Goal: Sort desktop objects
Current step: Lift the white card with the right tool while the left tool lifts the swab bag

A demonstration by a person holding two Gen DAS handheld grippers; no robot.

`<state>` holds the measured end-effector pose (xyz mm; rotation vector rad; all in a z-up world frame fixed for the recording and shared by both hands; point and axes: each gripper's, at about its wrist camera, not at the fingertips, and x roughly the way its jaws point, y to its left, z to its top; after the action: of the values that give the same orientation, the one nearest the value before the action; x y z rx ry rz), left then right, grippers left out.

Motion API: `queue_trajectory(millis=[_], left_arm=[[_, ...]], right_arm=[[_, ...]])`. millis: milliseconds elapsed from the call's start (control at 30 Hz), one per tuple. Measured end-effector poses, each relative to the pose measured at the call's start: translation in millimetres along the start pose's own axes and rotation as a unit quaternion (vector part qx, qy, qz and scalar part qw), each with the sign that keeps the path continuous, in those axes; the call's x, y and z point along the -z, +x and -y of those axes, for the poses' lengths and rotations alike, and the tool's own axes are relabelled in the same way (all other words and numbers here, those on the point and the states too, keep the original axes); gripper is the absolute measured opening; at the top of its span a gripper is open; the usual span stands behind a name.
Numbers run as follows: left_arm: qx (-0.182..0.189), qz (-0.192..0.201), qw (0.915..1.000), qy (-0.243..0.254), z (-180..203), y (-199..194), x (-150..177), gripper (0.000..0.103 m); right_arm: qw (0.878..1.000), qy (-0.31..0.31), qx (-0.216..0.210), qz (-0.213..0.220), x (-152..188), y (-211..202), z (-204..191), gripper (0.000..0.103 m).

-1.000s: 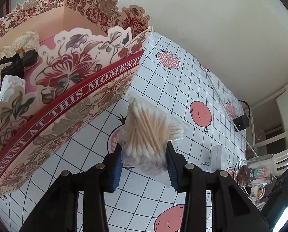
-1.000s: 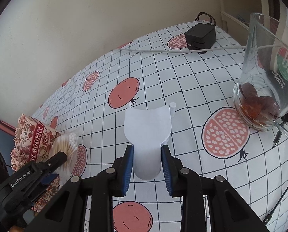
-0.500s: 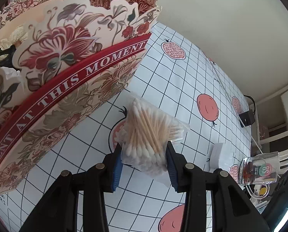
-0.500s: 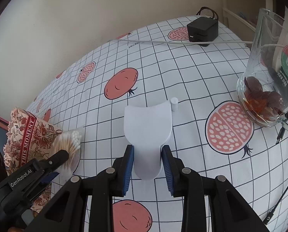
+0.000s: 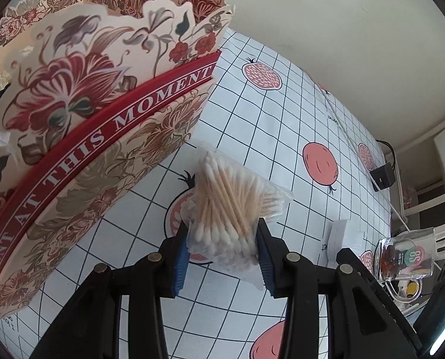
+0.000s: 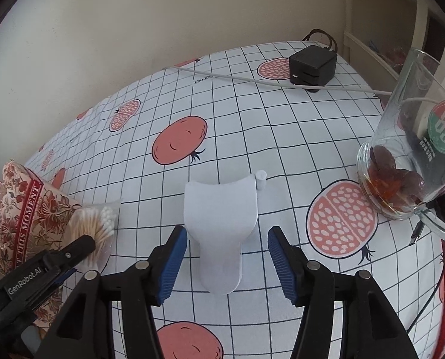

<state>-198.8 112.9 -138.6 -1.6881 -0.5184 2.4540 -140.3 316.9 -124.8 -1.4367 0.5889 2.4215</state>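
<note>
- Left wrist view is filled mostly by the floral paper storage box (image 5: 82, 137), its scalloped rim standing up beside the tablecloth (image 5: 282, 125); it looks like the place small items get sorted into, which would explain why the left gripper (image 5: 222, 257) hangs close beside its wall.
- A red band runs round that box with white capitals reading "…RESENT AT THIS MOMENT"; the start is cut off.
- White gridded cloth printed with pomegranates and round red fruits covers the desk, with a tiny word printed here and there that I cannot make out for sure.
- At the right stands a glass mug (image 6: 413, 149) with brown pieces in the bottom, bearing a round green and red badge that seems to read "86" or "98", seen through the glass.
- A black power adapter (image 6: 312, 65) sits at the far edge, its white cable trailing across the cloth.
- The white paper piece (image 6: 221, 230) lies flat on the cloth between the blue pads of the right gripper (image 6: 226, 261), whose jaws are opening; neither pad touches it, so I judge it is being let go where it lies.
- The bag of cotton swabs (image 5: 231, 209) is pinched at its lower end by the left gripper, partly closed, and held off the cloth just beside the box.
- The left gripper's body reads "GenRobot.AI".
</note>
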Motion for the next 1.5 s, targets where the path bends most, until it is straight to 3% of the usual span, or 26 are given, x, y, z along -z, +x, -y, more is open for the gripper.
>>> queue_trajectory(millis=[767,967,1233,1367,1500], left_arm=[[0.003,0.000,0.9995,0.031,5,5,-4,0.043],[0.004,0.000,0.9996,0.027,2,6,-4,0.043],[0.002,0.000,0.9997,0.025,1,5,-4,0.043],[0.003,0.001,0.9997,0.022,0,3,-5,0.043],[0.001,0.015,0.9994,0.032,6,-6,-6,0.043]], right_arm=[[0.998,0.027,0.053,0.037,-13,21,-9,0.071],[0.995,0.007,0.091,0.040,-11,23,-15,0.059],[0.993,-0.015,0.105,0.048,-6,23,-19,0.059],[0.997,0.020,0.063,0.041,-7,17,-10,0.059],[0.997,0.030,0.050,0.055,-9,2,-7,0.059]])
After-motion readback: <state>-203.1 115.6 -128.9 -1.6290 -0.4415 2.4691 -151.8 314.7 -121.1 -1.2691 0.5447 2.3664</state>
